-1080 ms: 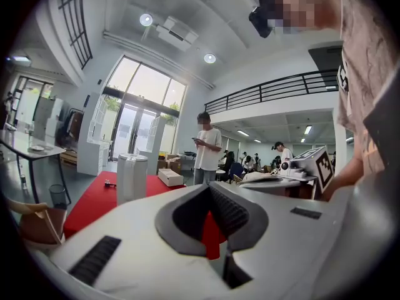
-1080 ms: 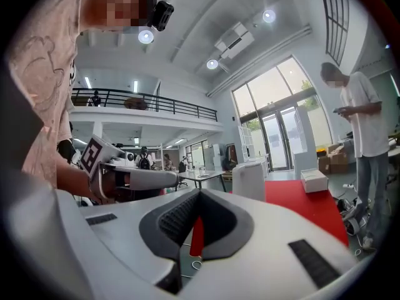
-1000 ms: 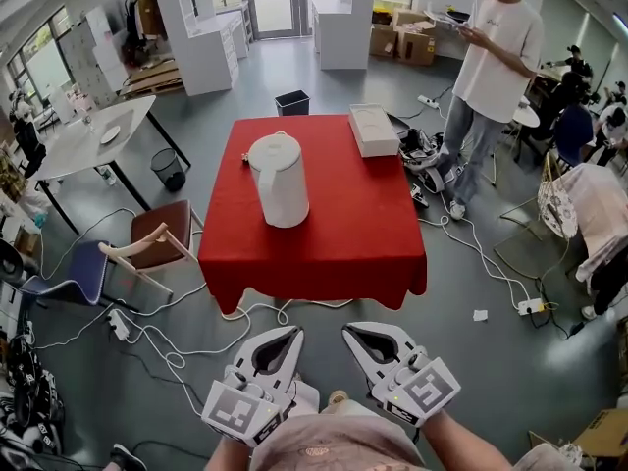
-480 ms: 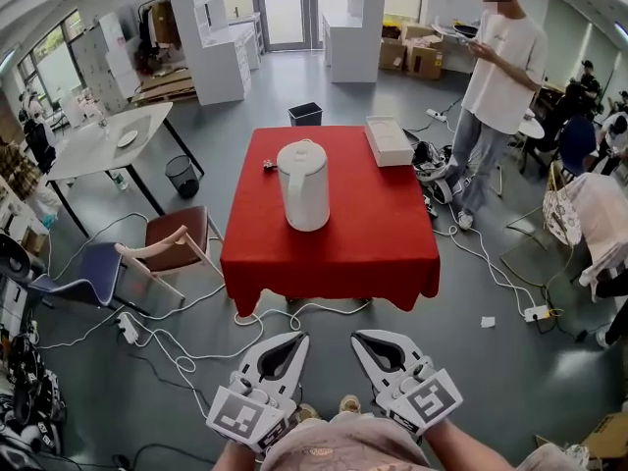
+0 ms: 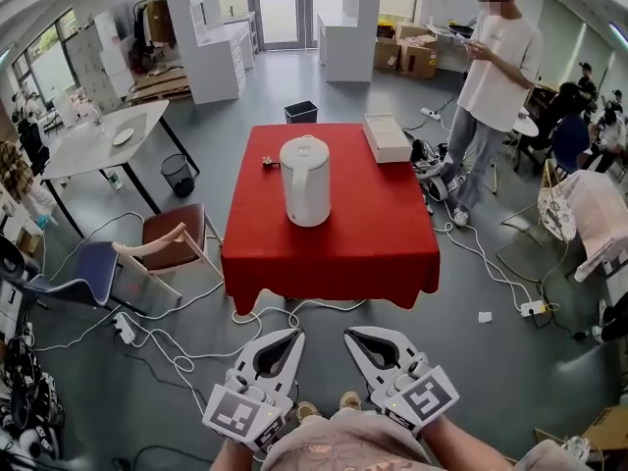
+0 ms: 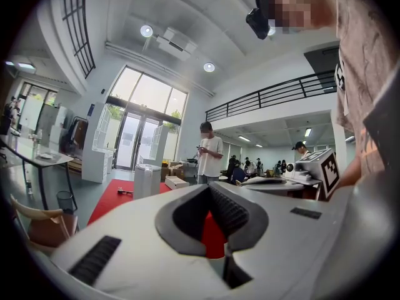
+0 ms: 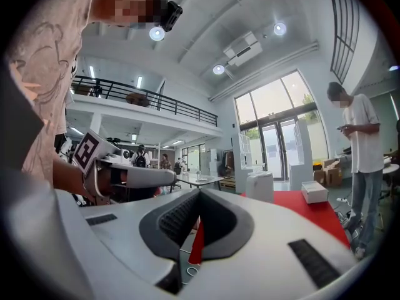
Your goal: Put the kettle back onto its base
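Kettle [image 5: 305, 181], white, tall, smooth-sided plastic, lidded: stands upright near the middle of the red-clothed bench [image 5: 378, 238]. No separate base made out under or beside it; cannot tell whether already seated on one.

Left hand-held gripper [image 5: 292, 338] and right hand-held gripper [image 5: 353, 337]: both clenched on nothing, held low at the body, well apart from the bench.

Hazards, as judged:
- Loose white cables [image 5: 186, 356] looped over the grey floor [image 5: 471, 361] between body and bench, likely to snag a foot.
- Smooth, tall body apt to slip or tip under a two-jaw pinch.
- Seating easily misjudged if the base lies hidden beneath.

Against a second ago:
- Bench and kettle smaller and further right in the head view, with more floor showing before the bench edge.
- Kettle on the same spot of cloth, upright as then.
- Both hand-held grippers clenched as then.
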The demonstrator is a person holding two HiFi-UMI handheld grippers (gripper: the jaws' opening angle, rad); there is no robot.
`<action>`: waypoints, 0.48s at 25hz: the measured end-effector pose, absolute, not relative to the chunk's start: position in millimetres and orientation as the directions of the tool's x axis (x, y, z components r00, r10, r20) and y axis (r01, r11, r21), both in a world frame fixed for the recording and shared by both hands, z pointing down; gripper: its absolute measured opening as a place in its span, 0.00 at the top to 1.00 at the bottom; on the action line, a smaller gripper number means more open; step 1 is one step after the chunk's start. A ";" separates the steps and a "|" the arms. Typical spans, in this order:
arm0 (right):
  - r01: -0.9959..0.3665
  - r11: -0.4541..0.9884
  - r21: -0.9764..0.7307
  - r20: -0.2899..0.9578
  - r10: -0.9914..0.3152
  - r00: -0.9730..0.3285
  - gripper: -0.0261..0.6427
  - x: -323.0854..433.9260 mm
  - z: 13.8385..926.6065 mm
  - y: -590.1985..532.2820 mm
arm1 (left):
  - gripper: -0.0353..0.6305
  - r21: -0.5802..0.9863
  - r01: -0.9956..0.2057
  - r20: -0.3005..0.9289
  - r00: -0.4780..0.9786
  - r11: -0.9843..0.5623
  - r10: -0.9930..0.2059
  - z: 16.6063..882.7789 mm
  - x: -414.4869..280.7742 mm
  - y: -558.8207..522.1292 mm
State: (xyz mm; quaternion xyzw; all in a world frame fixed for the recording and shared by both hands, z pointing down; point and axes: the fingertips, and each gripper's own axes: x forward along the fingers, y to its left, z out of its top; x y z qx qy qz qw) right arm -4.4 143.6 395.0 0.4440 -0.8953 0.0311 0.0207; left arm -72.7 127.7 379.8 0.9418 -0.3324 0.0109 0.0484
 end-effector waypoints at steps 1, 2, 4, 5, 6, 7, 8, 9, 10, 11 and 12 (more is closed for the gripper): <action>-0.799 0.600 -0.039 0.055 -0.797 -0.602 0.96 -4.3 393.7 142.9 | 0.95 0.086 -0.626 0.054 0.779 -0.775 -0.624 380.0 -73.1 127.8; -0.801 0.597 -0.038 0.051 -0.800 -0.598 0.96 -4.1 393.6 142.9 | 0.95 0.087 -0.626 0.055 0.780 -0.775 -0.623 380.5 -73.3 128.2; -0.804 0.594 -0.032 0.057 -0.802 -0.595 0.96 -3.3 396.2 143.5 | 0.95 0.089 -0.623 0.057 0.782 -0.777 -0.621 382.2 -72.8 129.7; -0.804 0.594 -0.030 0.061 -0.801 -0.595 0.96 -3.0 397.6 143.7 | 0.95 0.090 -0.622 0.057 0.783 -0.777 -0.620 383.0 -72.5 130.1; -0.803 0.595 -0.029 0.063 -0.801 -0.596 0.96 -2.9 398.7 143.5 | 0.95 0.092 -0.622 0.058 0.783 -0.777 -0.620 384.0 -72.8 130.1; -0.802 0.596 -0.031 0.065 -0.800 -0.597 0.96 -3.1 399.3 143.3 | 0.95 0.094 -0.623 0.060 0.782 -0.777 -0.620 384.9 -73.6 129.9; -0.802 0.596 -0.034 0.067 -0.799 -0.597 0.96 -3.5 399.6 143.0 | 0.95 0.095 -0.624 0.062 0.782 -0.776 -0.621 385.5 -74.9 129.8; -0.802 0.596 -0.036 0.067 -0.799 -0.597 0.96 -3.8 399.5 142.7 | 0.95 0.096 -0.624 0.064 0.781 -0.775 -0.621 385.6 -76.0 129.6; -0.802 0.596 -0.038 0.067 -0.799 -0.597 0.96 -3.9 399.3 142.5 | 0.95 0.096 -0.625 0.064 0.781 -0.775 -0.622 385.5 -76.8 129.5; -0.802 0.597 -0.038 0.066 -0.799 -0.598 0.96 -3.4 399.3 142.6 | 0.95 0.096 -0.626 0.064 0.780 -0.774 -0.622 385.5 -76.9 129.5; -0.801 0.598 -0.038 0.067 -0.798 -0.599 0.96 -2.5 399.7 142.7 | 0.94 0.096 -0.627 0.064 0.779 -0.773 -0.623 385.7 -76.4 129.7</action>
